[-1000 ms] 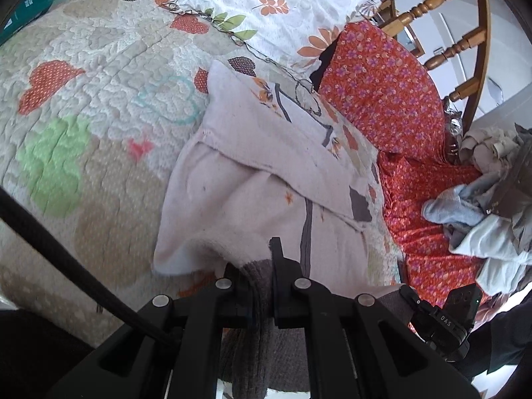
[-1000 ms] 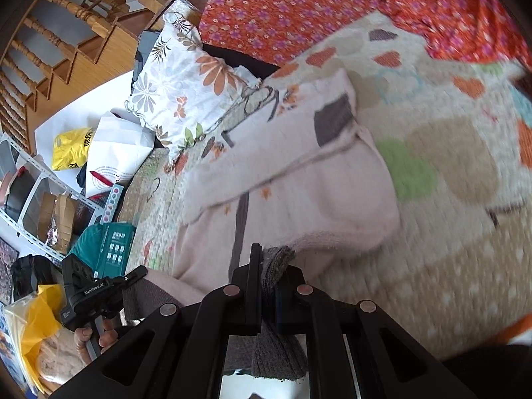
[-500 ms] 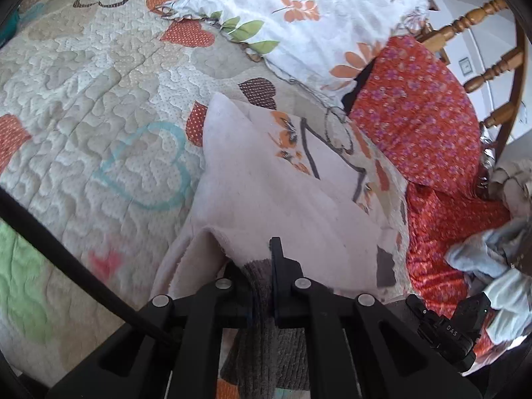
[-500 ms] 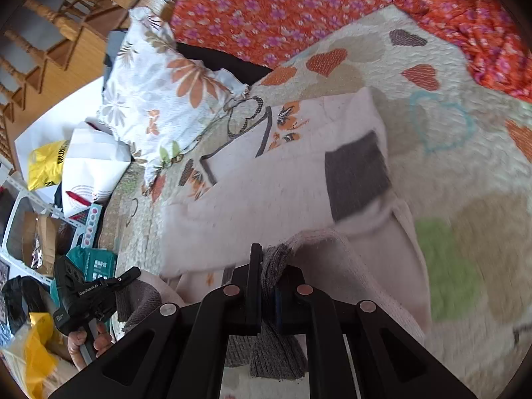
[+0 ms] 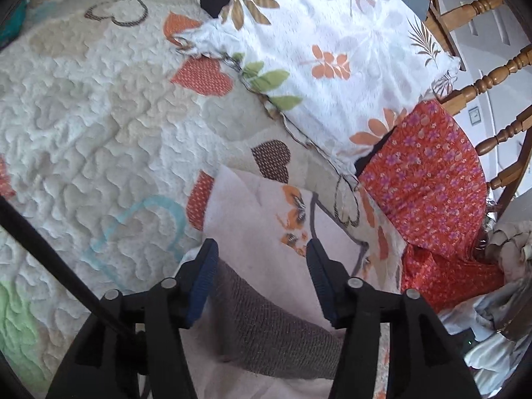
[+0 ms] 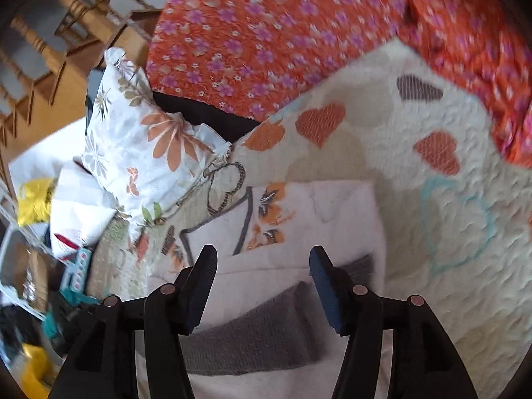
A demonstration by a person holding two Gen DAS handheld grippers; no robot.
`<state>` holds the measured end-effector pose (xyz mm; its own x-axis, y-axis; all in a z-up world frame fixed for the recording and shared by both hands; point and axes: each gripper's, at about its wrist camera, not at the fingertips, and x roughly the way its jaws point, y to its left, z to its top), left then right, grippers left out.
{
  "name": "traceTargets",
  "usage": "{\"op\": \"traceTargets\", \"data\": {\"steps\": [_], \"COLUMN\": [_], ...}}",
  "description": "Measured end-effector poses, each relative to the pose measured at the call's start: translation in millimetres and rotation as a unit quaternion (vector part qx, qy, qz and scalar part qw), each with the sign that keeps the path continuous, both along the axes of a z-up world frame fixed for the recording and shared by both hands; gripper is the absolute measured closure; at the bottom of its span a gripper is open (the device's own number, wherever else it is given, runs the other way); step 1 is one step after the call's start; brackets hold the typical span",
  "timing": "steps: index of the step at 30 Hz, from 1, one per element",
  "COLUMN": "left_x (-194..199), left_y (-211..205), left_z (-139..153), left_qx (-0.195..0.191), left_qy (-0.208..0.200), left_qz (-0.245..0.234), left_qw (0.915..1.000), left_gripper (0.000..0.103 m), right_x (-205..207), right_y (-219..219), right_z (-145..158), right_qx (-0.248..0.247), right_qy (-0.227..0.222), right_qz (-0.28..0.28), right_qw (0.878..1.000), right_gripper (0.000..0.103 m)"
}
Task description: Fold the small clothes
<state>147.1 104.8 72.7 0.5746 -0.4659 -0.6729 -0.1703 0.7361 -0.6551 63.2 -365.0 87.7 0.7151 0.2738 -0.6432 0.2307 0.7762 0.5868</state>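
A small pale pink garment [image 5: 262,232] with orange flower prints and a grey ribbed hem [image 5: 266,329] lies folded over on the heart-patterned quilt [image 5: 83,126]. My left gripper [image 5: 261,266] is open just above the folded hem, holding nothing. In the right wrist view the same garment [image 6: 316,206] lies with its grey hem [image 6: 259,332] folded on top. My right gripper [image 6: 262,272] is open over it and empty.
A white floral pillow [image 5: 332,43] and an orange-red flowered cloth [image 5: 422,179] lie behind the garment. Loose clothes [image 5: 498,316] are heaped at the right. Wooden stair rails [image 5: 492,83] stand beyond. Bags and boxes [image 6: 50,249] sit beside the bed.
Both grippers carried the grey hem forward over the garment, folding it in half, then opened and let it go.
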Motion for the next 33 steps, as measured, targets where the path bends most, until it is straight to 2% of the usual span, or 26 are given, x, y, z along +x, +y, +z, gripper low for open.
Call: {"op": "traceTargets", "data": {"steps": [4,6,8,10,12,15,16,18,20,25,29,33], "left_x": [-9,-20,-36,-49,-62,-70,-71,-70,-64,-53,-41,-36], "left_y": [9,9,3,-9,-25,-53,-59,-65,-62,-42,-11,22], "left_z": [4,11,21,29,33,33,33,32,33,37,38,41], "left_qx": [-0.010,0.005,0.037,0.062,0.076,0.089,0.093,0.102,0.108,0.139,0.106,0.079], "left_qy": [0.002,-0.011,-0.036,-0.063,-0.084,-0.090,-0.090,-0.089,-0.086,-0.080,-0.060,-0.049], "left_qz": [-0.010,-0.031,-0.064,-0.107,-0.160,-0.226,-0.235,-0.235,-0.222,-0.160,-0.118,-0.070], "left_qw": [0.9999,0.9995,0.9966,0.9903,0.9806,0.9658,0.9634,0.9624,0.9652,0.9740,0.9855,0.9932], "left_gripper": [0.048,0.048,0.048,0.048,0.048,0.048,0.048,0.048,0.048,0.048,0.048,0.048], "right_x": [-8,-17,-27,-36,-42,-40,-37,-28,-8,61,109,105], "right_y": [13,26,40,61,81,112,122,132,137,129,125,123], "right_z": [1,3,3,2,-2,-18,-26,-37,-46,-47,-46,-16], "right_qx": [-0.018,-0.022,-0.023,-0.034,-0.055,-0.091,-0.099,-0.103,-0.109,-0.121,-0.142,-0.110], "right_qy": [0.016,0.018,0.018,0.021,0.029,0.062,0.076,0.094,0.109,0.104,0.120,0.080], "right_qz": [0.037,0.073,0.115,0.172,0.211,0.250,0.257,0.259,0.248,0.194,0.137,0.106], "right_qw": [0.999,0.997,0.993,0.984,0.975,0.962,0.958,0.956,0.957,0.968,0.973,0.985], "right_gripper": [0.040,0.041,0.045,0.049,0.051,0.056,0.058,0.060,0.062,0.062,0.062,0.062]}}
